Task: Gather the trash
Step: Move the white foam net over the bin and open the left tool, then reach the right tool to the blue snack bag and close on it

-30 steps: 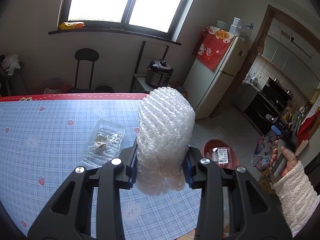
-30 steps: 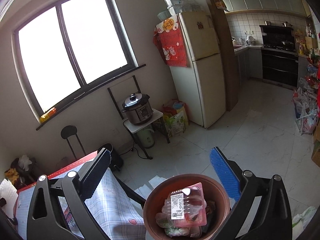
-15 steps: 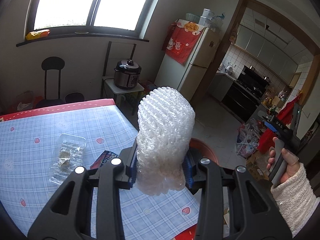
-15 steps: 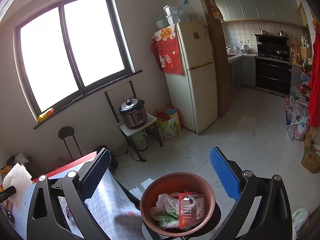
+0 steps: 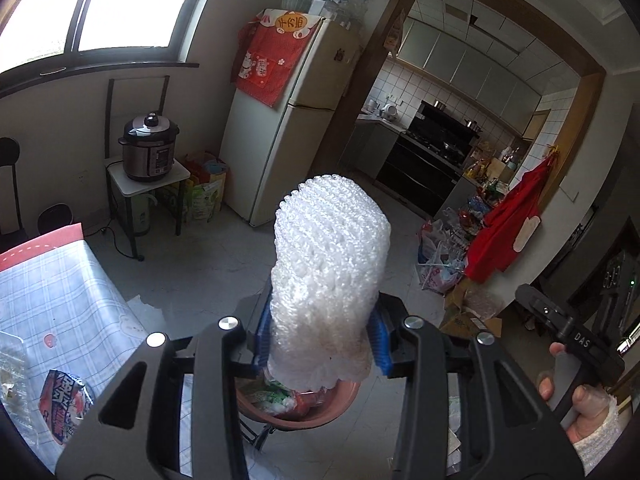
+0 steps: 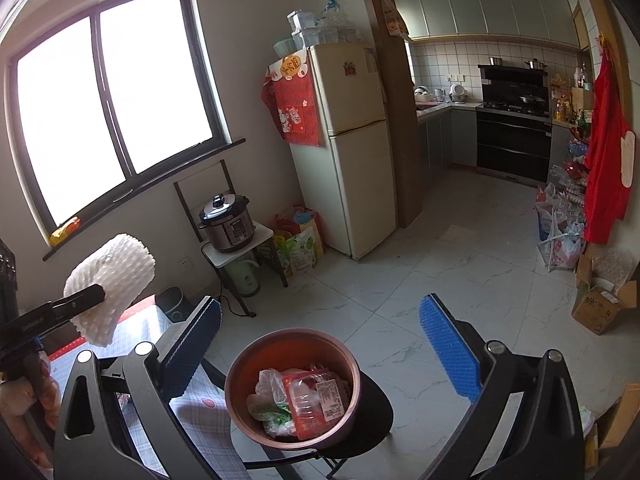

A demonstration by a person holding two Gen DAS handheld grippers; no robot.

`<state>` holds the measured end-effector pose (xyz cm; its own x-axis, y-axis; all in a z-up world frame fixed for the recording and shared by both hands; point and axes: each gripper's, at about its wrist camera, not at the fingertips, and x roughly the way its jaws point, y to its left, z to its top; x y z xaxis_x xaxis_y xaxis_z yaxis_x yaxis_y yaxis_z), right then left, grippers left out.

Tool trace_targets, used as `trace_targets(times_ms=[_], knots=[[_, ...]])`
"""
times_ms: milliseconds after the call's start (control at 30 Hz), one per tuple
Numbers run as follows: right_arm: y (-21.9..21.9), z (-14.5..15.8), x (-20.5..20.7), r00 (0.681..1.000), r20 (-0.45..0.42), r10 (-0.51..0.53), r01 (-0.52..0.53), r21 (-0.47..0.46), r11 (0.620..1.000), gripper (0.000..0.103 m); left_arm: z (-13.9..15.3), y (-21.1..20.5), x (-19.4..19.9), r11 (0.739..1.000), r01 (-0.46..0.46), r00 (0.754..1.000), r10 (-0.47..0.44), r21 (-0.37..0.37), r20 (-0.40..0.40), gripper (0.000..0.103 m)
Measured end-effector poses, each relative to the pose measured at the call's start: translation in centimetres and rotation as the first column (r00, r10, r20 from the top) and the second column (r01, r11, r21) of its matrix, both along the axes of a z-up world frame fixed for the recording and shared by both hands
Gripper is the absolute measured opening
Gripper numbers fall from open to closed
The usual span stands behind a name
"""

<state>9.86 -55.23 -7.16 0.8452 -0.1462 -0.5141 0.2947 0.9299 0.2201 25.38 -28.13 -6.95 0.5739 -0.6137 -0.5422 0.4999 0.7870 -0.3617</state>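
My left gripper (image 5: 320,344) is shut on a white foam net sleeve (image 5: 330,280) and holds it upright in the air, just above the reddish-brown basin (image 5: 316,410). The basin (image 6: 256,364) stands on a black stool (image 6: 374,408) beside the table and holds plastic wrappers and a clear tray (image 6: 310,400). In the right wrist view the foam sleeve (image 6: 110,280) and the left gripper show at the left, over the table edge. My right gripper (image 6: 320,344) is open and empty above the basin; it also shows in the left wrist view (image 5: 568,336).
The checked table (image 5: 60,292) lies at lower left with a snack packet (image 5: 64,400) and a clear plastic tray (image 5: 10,364). A rice cooker (image 6: 226,224) on a stand, a fridge (image 6: 352,148), floor bags (image 6: 560,236) and cardboard boxes (image 6: 600,308) surround the tiled floor.
My left gripper has swung right off the table with the foam sleeve, now over the basin. The right gripper has drawn back and risen slightly, staying open.
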Motion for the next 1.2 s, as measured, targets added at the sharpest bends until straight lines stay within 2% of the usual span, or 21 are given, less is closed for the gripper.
trace_targets(times_ms=[33,67,100,133,167,267,367,533,667,800,967,1200], knots=[[-0.6,-0.1,-0.3,1.0,-0.003,-0.012,0.012,0.002,1.0,0.098,-0.3,-1.1,0.5,1.0,0.006,1.0,-0.006,0.005,0.003,0.049],[-1.3,-0.4,-0.6,1.0,-0.005,-0.022,0.022,0.005,1.0,0.098,-0.5,-2.0,0.9,1.0,0.012,1.0,-0.012,0.01,0.009,0.064],[-1.8,-0.5,-0.8,0.999,-0.008,-0.031,0.031,0.009,0.999,0.098,-0.8,-2.9,1.4,1.0,0.02,1.0,-0.02,0.013,0.014,0.073],[-2.2,-0.6,-0.8,0.999,-0.011,-0.038,0.038,0.013,0.999,0.098,-1.0,-3.6,1.9,0.999,0.028,0.999,-0.028,0.016,0.014,0.092],[-2.6,-0.8,-1.0,0.999,-0.012,-0.044,0.044,0.016,0.999,0.097,-1.2,-4.1,2.2,0.999,0.033,0.999,-0.033,0.022,0.013,0.095],[-3.1,-1.1,-1.4,0.999,-0.014,-0.052,0.052,0.018,0.998,0.098,-1.4,-3.9,2.9,0.998,0.012,1.0,-0.012,0.058,0.003,0.096],[-2.9,-1.3,-1.2,0.999,-0.014,-0.052,0.052,0.024,0.998,0.097,-1.3,-1.6,3.0,0.996,-0.052,0.999,0.051,0.074,0.008,0.097],[-1.7,-1.4,-0.5,1.0,-0.008,-0.027,0.028,0.059,0.998,0.097,-0.9,4.9,2.1,0.987,-0.15,0.989,0.149,0.061,0.024,0.097],[0.7,-1.3,0.7,1.0,-0.003,0.026,-0.026,0.069,0.997,0.097,-0.2,11.0,0.4,0.966,-0.241,0.969,0.233,0.097,0.08,0.097],[4.6,-1.5,2.4,0.995,-0.018,0.102,-0.1,0.065,0.993,0.097,0.6,18.2,-1.5,0.925,-0.36,0.93,0.344,0.125,0.13,0.097],[10.1,-2.5,4.5,0.978,-0.05,0.2,-0.196,0.08,0.977,0.097,0.3,28.1,-4.7,0.858,-0.495,0.868,0.484,0.14,0.108,0.097],[19.5,-5.5,7.4,0.928,-0.104,0.358,-0.346,0.117,0.931,0.097,-2.0,41.0,-11.6,0.706,-0.698,0.714,0.7,0.119,0.037,0.097]])
